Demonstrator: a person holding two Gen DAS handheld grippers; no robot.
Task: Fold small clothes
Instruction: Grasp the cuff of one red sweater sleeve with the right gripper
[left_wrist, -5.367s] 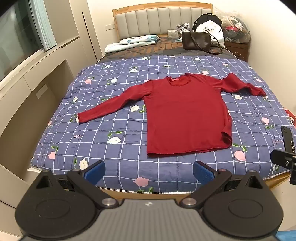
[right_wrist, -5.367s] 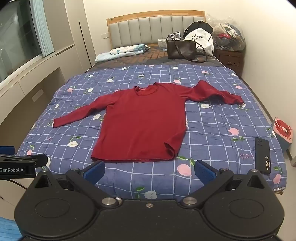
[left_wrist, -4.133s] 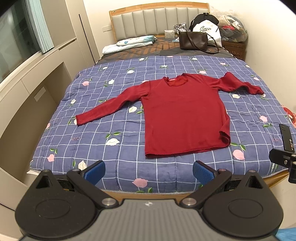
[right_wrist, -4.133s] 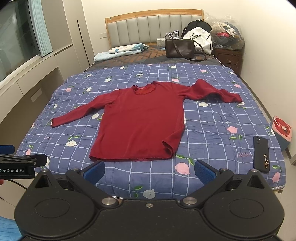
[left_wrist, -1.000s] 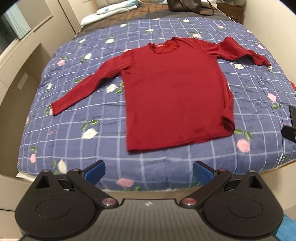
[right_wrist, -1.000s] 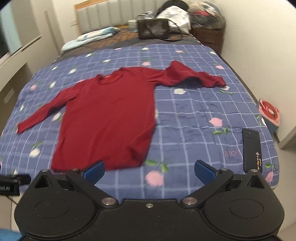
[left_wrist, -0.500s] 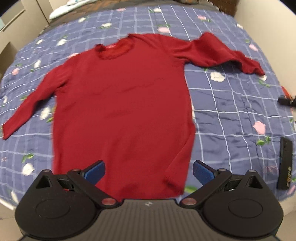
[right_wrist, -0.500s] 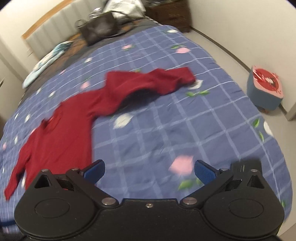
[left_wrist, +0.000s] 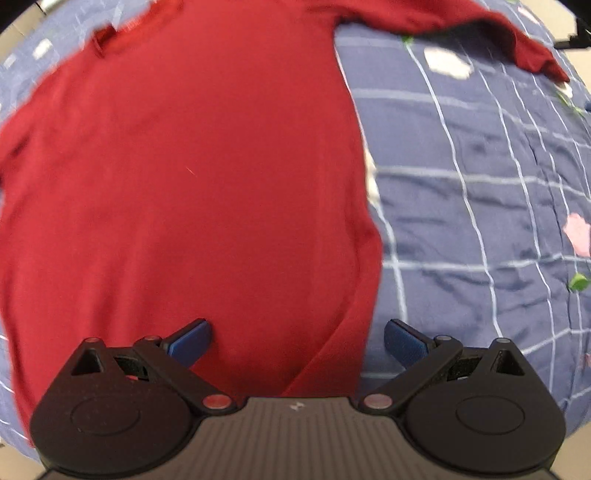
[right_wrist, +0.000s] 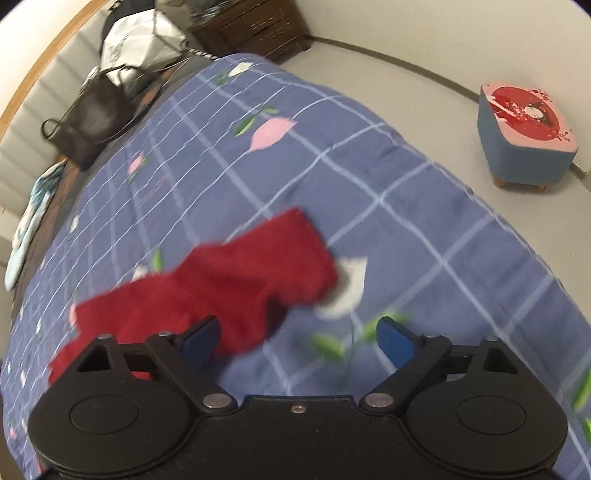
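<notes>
Lying flat on the blue checked bedspread (left_wrist: 461, 177), the red long-sleeved top (left_wrist: 192, 177) runs its long axis away from the left camera, neckline at the far end, hem nearest. Left gripper (left_wrist: 297, 341) hangs over the hem's right corner, fingers spread wide, holding nothing. Right gripper (right_wrist: 297, 338) is over the sleeve cuff (right_wrist: 295, 251), fingers spread too, cuff pointing towards the footstool (right_wrist: 526, 136) on the floor

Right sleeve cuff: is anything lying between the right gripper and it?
Nothing visible. The right gripper is open just above the sleeve cuff of the red shirt, with only bare quilt around it.
</notes>
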